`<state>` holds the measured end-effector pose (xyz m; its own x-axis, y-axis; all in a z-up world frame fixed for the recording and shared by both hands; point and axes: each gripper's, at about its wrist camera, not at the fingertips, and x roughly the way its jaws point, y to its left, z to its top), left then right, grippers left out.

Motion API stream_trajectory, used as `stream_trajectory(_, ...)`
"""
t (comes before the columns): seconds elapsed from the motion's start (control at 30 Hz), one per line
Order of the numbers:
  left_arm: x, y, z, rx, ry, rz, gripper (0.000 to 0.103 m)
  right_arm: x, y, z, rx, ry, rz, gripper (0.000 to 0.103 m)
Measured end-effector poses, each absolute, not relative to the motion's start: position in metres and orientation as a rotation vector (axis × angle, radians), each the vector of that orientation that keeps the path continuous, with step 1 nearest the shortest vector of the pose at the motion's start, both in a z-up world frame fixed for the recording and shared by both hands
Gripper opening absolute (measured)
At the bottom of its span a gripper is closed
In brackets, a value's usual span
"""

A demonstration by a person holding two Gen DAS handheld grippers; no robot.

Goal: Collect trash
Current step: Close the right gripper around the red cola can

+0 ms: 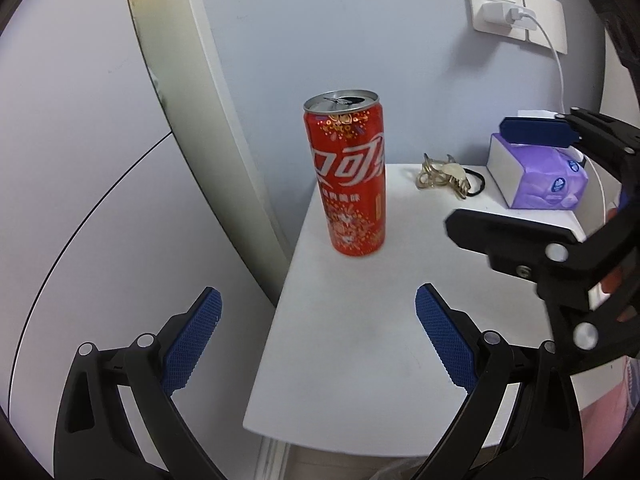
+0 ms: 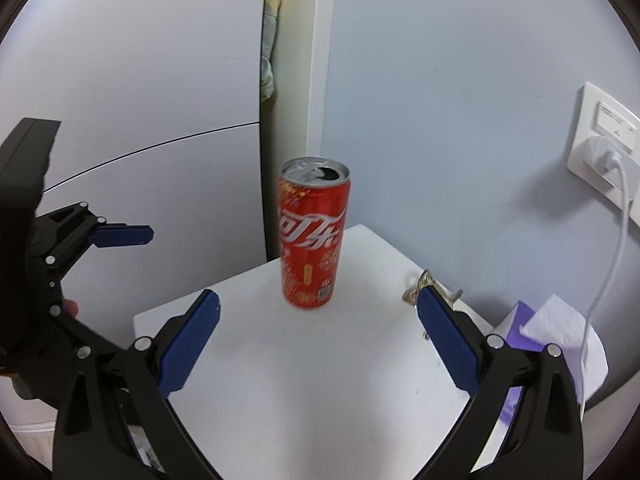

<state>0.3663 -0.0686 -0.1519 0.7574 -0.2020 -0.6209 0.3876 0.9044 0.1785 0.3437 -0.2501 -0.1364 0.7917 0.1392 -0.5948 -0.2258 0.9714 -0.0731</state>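
Coke can, red, tab already popped, stands upright on the white tabletop near its back-left corner, close to the left edge. Nothing touching it. Left gripper spread wide, holding nothing, aimed straight at the can from the front edge side. Right gripper also spread wide and empty, lined up on the can from the right-front; can sits centred between its pads in that view but still apart from them.

Other stuff along the back edge: gold hair claw clip with a black hair tie, purple tissue pack at the back-right corner, charger cable hanging from the wall socket.

Step in hand looks like the approach to grasp the can. To do it well: only one gripper should commit, come in level, pads on mid-body, squeeze gently since an opened can is light, dents and tips easily. Keep it upright in case of leftover liquid. Steer clear of the clip.
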Motion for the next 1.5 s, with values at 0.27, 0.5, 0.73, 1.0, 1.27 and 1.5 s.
stream_trajectory(0.27,0.389,-0.074,-0.157,0.287,0.641,-0.339,0.095,0.379,-0.243,-0.142,-0.139,0.634,0.192,0.096)
stream_trajectory(0.5,0.401,-0.072,-0.162,0.27,0.643,-0.344,0.095,0.405,-0.239,-0.149,-0.141,0.636,0.182,0.096)
stream_trajectory(0.73,0.408,-0.069,-0.172,0.268,0.656,-0.345,0.095,0.427,-0.234,-0.16,-0.141,0.641,0.176,0.096)
stream_trajectory(1.0,0.423,-0.068,-0.175,0.227,0.64,-0.339,0.095,0.436,-0.238,-0.164,-0.115,0.639,0.186,0.096)
stream_trajectory(1.27,0.431,-0.073,-0.173,0.26,0.626,-0.352,0.095,0.444,-0.232,-0.167,-0.126,0.63,0.194,0.096)
stream_trajectory(1.5,0.432,-0.077,-0.171,0.269,0.618,-0.363,0.095,0.446,-0.234,-0.166,-0.111,0.633,0.185,0.096)
